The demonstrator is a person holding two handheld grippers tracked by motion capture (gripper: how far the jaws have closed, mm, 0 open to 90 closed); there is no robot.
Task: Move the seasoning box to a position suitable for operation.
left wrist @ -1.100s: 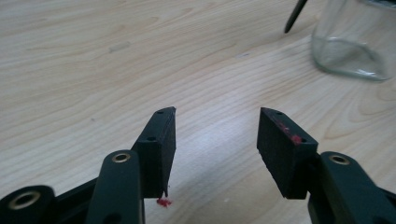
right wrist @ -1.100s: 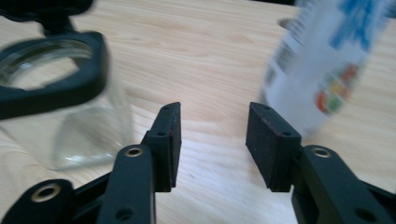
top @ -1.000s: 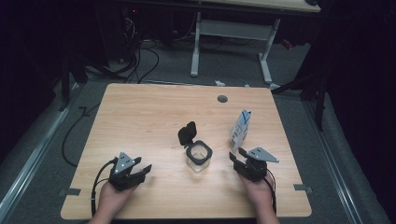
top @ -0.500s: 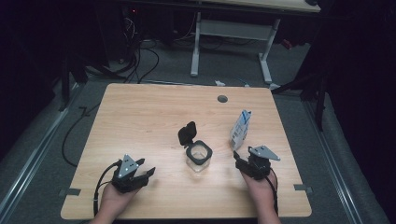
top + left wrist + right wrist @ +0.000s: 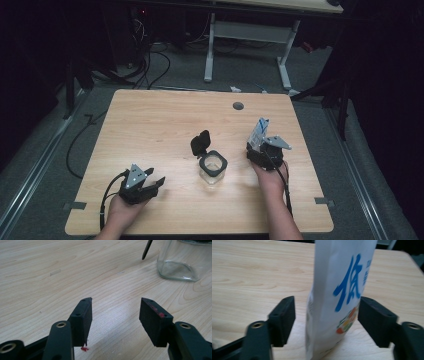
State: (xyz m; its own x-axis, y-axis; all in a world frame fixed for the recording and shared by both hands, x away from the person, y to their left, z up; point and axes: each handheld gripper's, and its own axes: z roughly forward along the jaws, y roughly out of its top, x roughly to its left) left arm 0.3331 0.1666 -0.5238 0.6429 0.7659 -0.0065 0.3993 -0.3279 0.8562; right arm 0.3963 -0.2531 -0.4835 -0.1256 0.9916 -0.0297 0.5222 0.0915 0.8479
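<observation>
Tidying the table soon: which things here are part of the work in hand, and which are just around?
In use:
- white packet, upright between the right gripper's open jaws
- glass jar, flip lid open
- left gripper, open, empty

Just around:
- floor cables
- second table's legs

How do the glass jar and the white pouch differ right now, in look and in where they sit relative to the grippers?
The glass jar is clear, squat and square-shouldered; the white pouch is opaque, tall and thin, printed in blue. The jar's black lid is flipped open, while the pouch looks sealed as far as can be seen. The pouch stands between the right gripper's open jaws; the jar sits ahead of the left gripper, apart from it. Both stand upright on the table.
</observation>
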